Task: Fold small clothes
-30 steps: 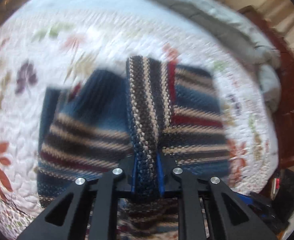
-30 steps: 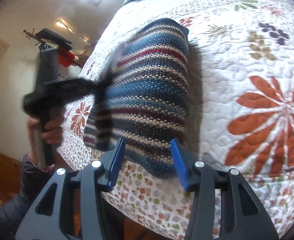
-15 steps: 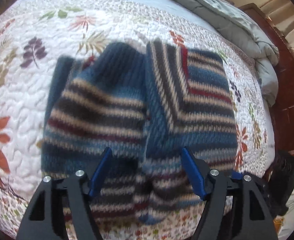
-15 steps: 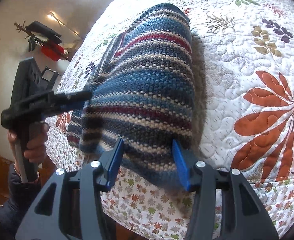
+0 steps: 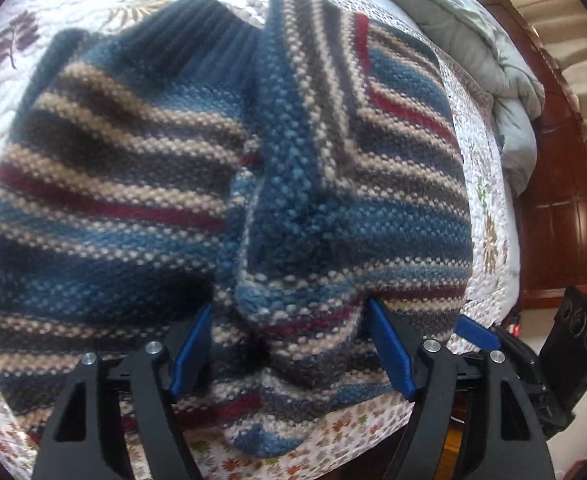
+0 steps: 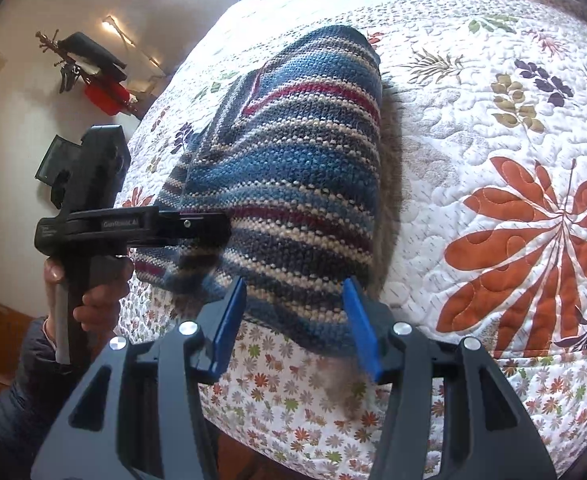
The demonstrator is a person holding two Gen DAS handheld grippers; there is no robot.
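- Left wrist view is filled by the striped knit sweater (image 5: 141,184), which is spread over the floral quilt (image 5: 489,216) near the bed's edge; a second ago it was seen smaller and blurred, so the camera has been brought in closer.
- A folded sleeve (image 5: 293,168) is now laid lengthwise down the middle of the sweater; a second ago that strip was clamped between the pads, and half a second ago it had already been let go.
- The grey duvet (image 5: 493,44) is bunched at the far right of the bed, beside a dark wooden headboard (image 5: 561,184).
- The left gripper (image 5: 293,340) is seen with fingers spread wide, low over the sweater's near hem, nothing pinched.
- Right wrist view: the right gripper (image 6: 293,320) is likewise held spread apart at the sweater's (image 6: 293,184) near right corner, much as it was a second ago, nothing being gripped.
- The left gripper (image 6: 213,228) is seen side-on at the sweater's left edge, held by a hand (image 6: 89,300); its spread cannot be told from this side.
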